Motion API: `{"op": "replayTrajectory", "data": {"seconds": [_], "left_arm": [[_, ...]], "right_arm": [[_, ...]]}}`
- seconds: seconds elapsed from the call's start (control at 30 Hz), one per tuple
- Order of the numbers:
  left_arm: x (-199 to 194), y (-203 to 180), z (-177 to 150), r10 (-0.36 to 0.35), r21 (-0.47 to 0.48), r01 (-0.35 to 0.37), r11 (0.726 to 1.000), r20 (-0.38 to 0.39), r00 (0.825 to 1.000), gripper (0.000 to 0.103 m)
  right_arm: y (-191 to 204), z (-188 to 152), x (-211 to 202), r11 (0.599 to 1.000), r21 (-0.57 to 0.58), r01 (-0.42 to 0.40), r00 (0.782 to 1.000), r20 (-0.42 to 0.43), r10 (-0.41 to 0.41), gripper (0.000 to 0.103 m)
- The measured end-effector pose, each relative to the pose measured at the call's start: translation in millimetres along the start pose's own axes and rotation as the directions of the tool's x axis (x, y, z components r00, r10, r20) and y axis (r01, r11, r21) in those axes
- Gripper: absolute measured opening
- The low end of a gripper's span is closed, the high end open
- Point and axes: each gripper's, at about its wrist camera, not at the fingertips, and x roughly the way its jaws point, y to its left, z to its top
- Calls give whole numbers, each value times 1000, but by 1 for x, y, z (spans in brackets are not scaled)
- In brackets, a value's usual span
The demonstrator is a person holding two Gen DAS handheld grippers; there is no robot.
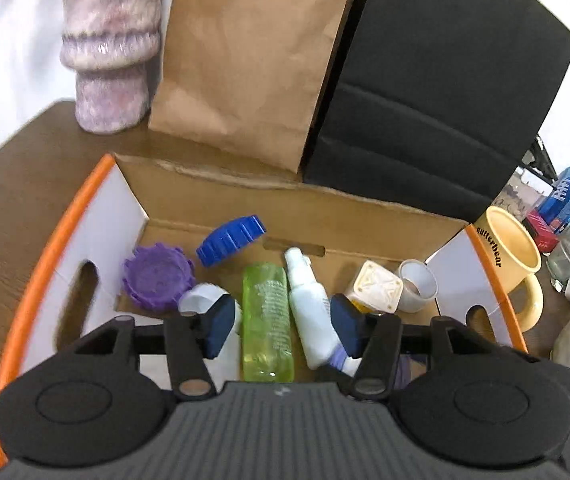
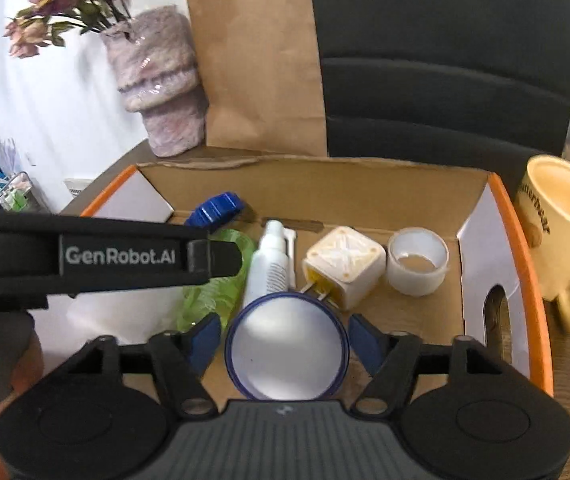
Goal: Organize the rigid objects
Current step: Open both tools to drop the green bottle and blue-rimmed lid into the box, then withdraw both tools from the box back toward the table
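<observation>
Round white lid [image 2: 287,346] w/ blue rim, betw open right gripper [image 2: 285,342] pads.

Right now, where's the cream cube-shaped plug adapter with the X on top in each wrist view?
Left wrist: cream cube-shaped plug adapter sits right of centre in the cardboard box, just past the right fingertip.
Right wrist: the adapter sits centre-right, above the white round lid with a blue rim.
Shared landmark: the white tape roll lies immediately right of the adapter in both views.
</observation>
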Motion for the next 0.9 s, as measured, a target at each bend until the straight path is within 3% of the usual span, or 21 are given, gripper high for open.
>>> {"op": "replayTrajectory", "data": {"seconds": [0.13, 0.23, 0.4, 0.43, 0.5, 0.57, 0.67, 0.77, 0.9], "left_arm": [[-31, 3, 8, 6, 21, -7, 1000, 44, 999, 67], [-65, 4, 6, 19, 100, -29, 995, 106, 994, 79], [-134, 10, -14, 33, 208, -89, 974, 258, 966, 88], [-148, 12, -21, 30, 216, -97, 972, 293, 956, 93], [-180, 16, -41, 31, 222, -128, 967, 395, 918, 98], [-209, 20, -64, 17, 232, -147, 961, 486, 874, 99], [-239, 21, -96, -5, 245, -158, 957, 557, 830, 99], [-263, 22, -119, -33, 238, -138, 961, 596, 802, 99], [-289, 22, -146, -40, 223, -126, 967, 618, 785, 99]], "right_arm": [[-5, 6, -27, 1000, 16, 6, 999, 32, -7, 80], [-8, 9, -62, 999, 2, 52, 997, 58, -52, 81], [-16, 2, -133, 992, 17, 123, 982, 145, -124, 84], [-15, -5, -150, 990, 24, 137, 972, 190, -139, 86], [-13, -23, -184, 986, 35, 160, 943, 290, -164, 88], [-4, -46, -212, 986, 14, 168, 906, 391, -160, 89], [13, -79, -239, 982, -28, 188, 862, 484, -151, 90], [27, -103, -253, 977, -36, 209, 837, 523, -160, 90], [35, -126, -264, 984, -8, 178, 841, 520, -148, 90]]}}
